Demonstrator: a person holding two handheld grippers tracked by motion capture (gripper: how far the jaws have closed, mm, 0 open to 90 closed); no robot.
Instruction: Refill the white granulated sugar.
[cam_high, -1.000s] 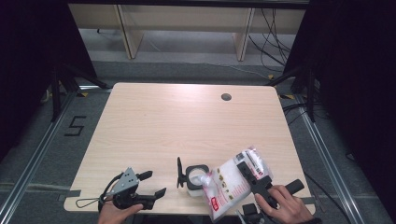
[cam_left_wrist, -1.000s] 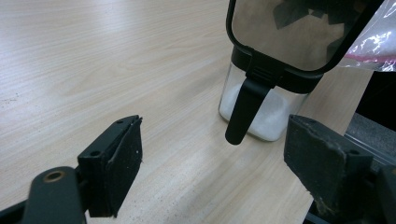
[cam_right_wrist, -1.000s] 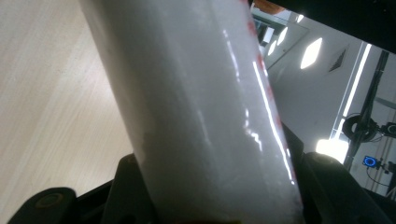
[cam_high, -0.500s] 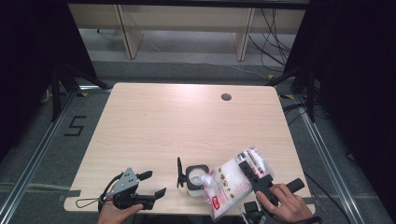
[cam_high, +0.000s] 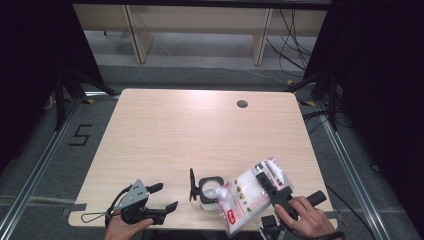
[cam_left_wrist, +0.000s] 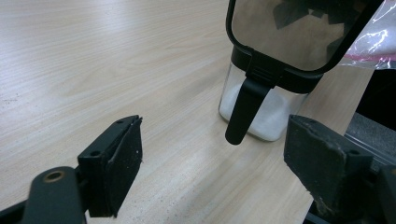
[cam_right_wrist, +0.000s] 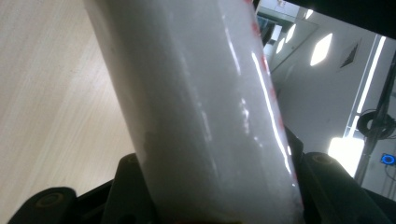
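A small clear jar with a black rim stands near the table's front edge, its hinged lid swung up to the left. White powder lies in the jar. A plastic bag of white powder with red print leans toward the jar's mouth, and my right gripper is shut on it. In the right gripper view the bag stands between both jaws of the right gripper. My left gripper rests open on the table left of the jar. The left gripper holds nothing and faces the lid.
The light wooden table has a round cable hole at the back right. Shelving legs and cables stand on the floor beyond the far edge. A metal rail runs along the floor on each side of the table.
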